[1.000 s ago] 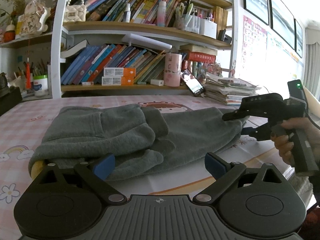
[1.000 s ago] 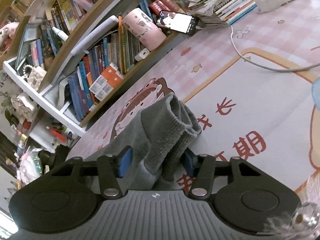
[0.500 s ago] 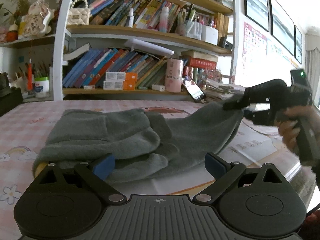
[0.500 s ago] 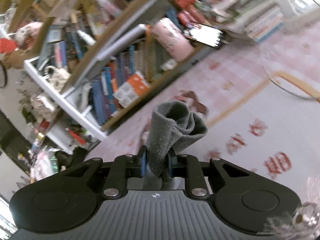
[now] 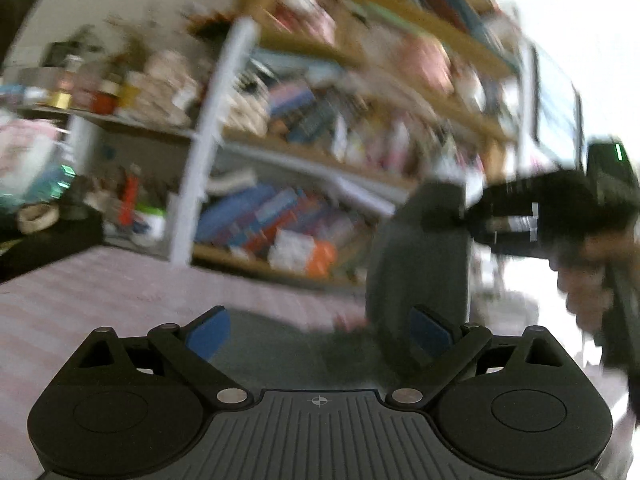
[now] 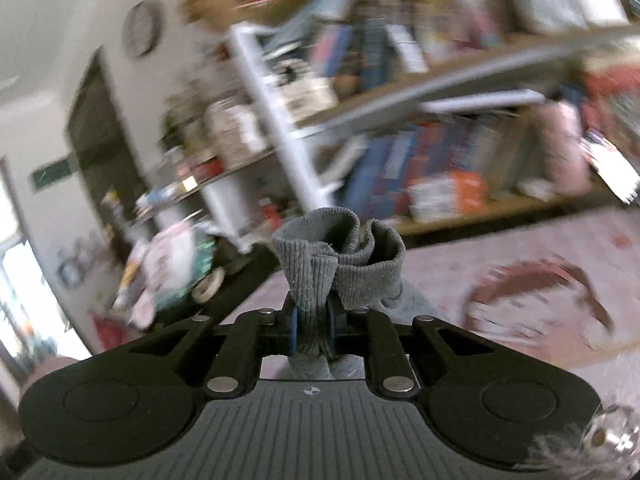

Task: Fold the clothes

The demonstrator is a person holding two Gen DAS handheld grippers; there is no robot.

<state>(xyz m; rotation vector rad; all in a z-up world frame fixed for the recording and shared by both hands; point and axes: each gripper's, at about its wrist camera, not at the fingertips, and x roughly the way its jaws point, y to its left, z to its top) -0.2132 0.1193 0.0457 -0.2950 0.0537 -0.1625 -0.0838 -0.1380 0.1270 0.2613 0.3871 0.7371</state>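
The grey knit garment [image 5: 420, 256] hangs in a long strip from my right gripper [image 5: 460, 216], lifted well above the pink table [image 5: 100, 296]. In the right wrist view my right gripper [image 6: 314, 330] is shut on the garment's ribbed cuff [image 6: 340, 256], which bunches above the jaws. My left gripper [image 5: 318, 332] is open and empty, low over the garment's dark lower part, with the hanging strip just past its right finger [image 5: 432, 336]. Both views are blurred by motion.
A tall bookshelf [image 5: 304, 216] full of books stands behind the table, also in the right wrist view [image 6: 400, 128]. A black stand with small items [image 5: 48, 232] sits at the left. The tablecloth's cartoon print [image 6: 540, 304] shows at the right.
My right gripper closed on the cuff, then lifted it high and swung it to the left. My left gripper tilted and shifted; it stays open.
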